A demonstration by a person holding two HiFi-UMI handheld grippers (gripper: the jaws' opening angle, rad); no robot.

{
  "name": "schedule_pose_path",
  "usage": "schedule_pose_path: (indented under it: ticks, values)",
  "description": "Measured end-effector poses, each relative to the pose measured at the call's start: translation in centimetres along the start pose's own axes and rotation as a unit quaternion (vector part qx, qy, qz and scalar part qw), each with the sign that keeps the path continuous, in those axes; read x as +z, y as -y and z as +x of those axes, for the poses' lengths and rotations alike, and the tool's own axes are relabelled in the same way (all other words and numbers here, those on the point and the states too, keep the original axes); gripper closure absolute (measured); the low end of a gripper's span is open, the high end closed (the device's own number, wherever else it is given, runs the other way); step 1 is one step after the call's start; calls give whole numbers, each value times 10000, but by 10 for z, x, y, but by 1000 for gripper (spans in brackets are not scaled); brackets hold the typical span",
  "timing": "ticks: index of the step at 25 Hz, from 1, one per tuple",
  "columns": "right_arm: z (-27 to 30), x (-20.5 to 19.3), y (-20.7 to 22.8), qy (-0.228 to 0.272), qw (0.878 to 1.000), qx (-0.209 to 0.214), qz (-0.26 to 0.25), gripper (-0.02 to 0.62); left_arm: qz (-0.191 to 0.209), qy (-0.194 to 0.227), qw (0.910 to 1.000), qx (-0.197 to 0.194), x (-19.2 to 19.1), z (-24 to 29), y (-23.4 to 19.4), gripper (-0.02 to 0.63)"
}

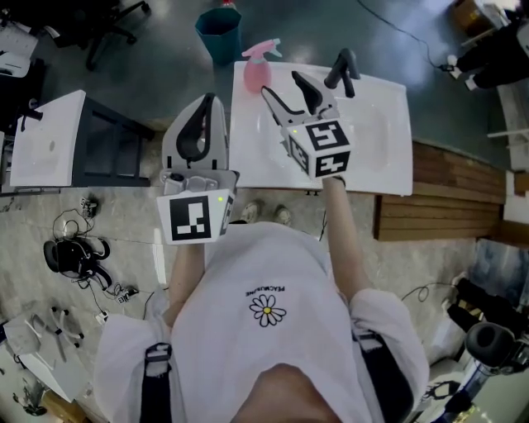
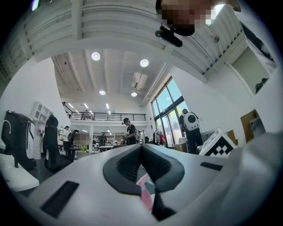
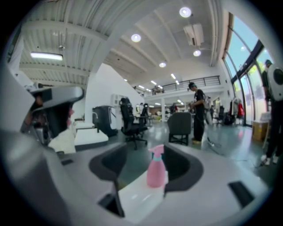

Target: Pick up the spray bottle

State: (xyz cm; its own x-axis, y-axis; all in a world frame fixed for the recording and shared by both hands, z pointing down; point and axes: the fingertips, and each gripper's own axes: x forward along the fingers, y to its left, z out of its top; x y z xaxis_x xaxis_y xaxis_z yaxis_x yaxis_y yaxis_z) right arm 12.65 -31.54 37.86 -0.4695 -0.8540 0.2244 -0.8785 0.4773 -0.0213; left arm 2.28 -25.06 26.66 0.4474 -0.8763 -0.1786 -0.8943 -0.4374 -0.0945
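Observation:
The pink spray bottle (image 1: 258,66) stands upright at the far left corner of a white table (image 1: 376,153). My right gripper (image 1: 316,85) hovers over the table just right of the bottle, jaws spread wide and nothing between the pads. In the right gripper view the bottle (image 3: 157,170) stands ahead, framed by the open right gripper (image 3: 148,167) and apart from both fingers. My left gripper (image 1: 205,106) hangs off the table's left edge with its jaws together. In the left gripper view its tips (image 2: 141,149) meet, and a pink sliver of the bottle (image 2: 146,196) shows below them.
A teal bin (image 1: 219,31) stands on the floor beyond the table. A second white table (image 1: 48,136) is at the left, an office chair (image 1: 107,21) behind it. Wooden planks (image 1: 446,194) lie at the right, cables and gear (image 1: 78,254) on the floor at the left.

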Motion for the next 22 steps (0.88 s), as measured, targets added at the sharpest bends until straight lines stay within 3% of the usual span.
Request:
schedule_pose_path:
  ticks: [13,22]
  values:
    - [93,-51,17,-999,9948,213,-20,328,100,-247,9994,231,-17,-4,-20,588]
    - [134,-94,28,-1574,9875,16,39,314,104,-604,9975,337,-40,-6,-36,588]
